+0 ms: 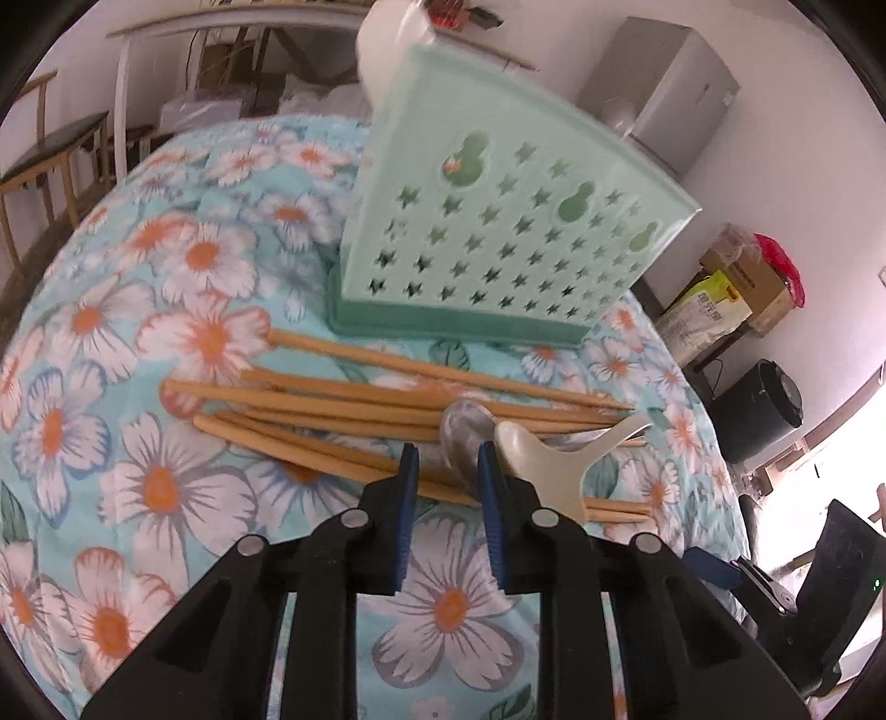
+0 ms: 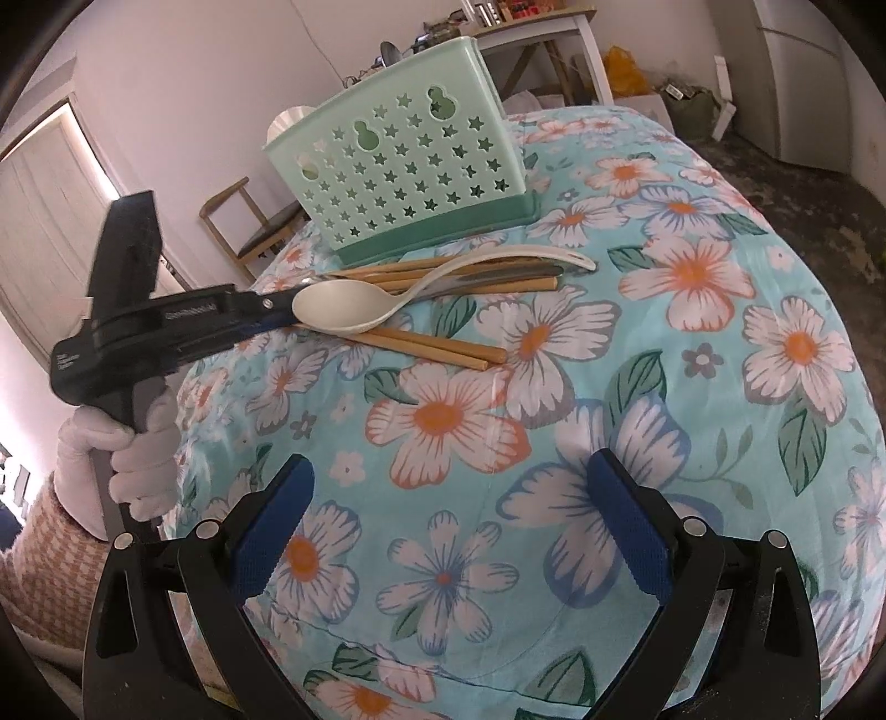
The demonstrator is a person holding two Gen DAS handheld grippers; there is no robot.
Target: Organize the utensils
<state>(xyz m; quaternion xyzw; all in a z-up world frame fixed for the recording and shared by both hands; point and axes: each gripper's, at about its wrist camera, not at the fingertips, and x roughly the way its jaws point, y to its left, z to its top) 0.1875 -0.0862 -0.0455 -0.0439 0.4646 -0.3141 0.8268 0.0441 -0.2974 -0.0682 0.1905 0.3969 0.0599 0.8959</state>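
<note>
A mint-green utensil holder point(image 1: 498, 221) point(image 2: 398, 166) with star-shaped holes stands upright on the flowered tablecloth point(image 1: 166, 277) point(image 2: 692, 332). In front of it lie several wooden chopsticks point(image 1: 332, 399) point(image 2: 443, 349), a white plastic spoon point(image 1: 542, 459) point(image 2: 343, 304) and a metal spoon point(image 1: 462, 426) point(image 2: 482, 279). My left gripper point(image 1: 447, 471) point(image 2: 279, 313) is down at this pile with its jaws narrow. The metal spoon's bowl sits between the tips, with a gap still showing on the left side, and the white spoon lies just right of them. My right gripper point(image 2: 443, 498) hovers wide open over bare cloth, nearer than the pile.
A white-gloved hand point(image 2: 138, 443) holds the left gripper at the table's left edge. A white object point(image 1: 387, 44) stands behind the holder. Wooden chairs point(image 2: 249, 221) point(image 1: 50, 144), a grey cabinet point(image 1: 664, 94) and boxes point(image 1: 742, 277) surround the round table.
</note>
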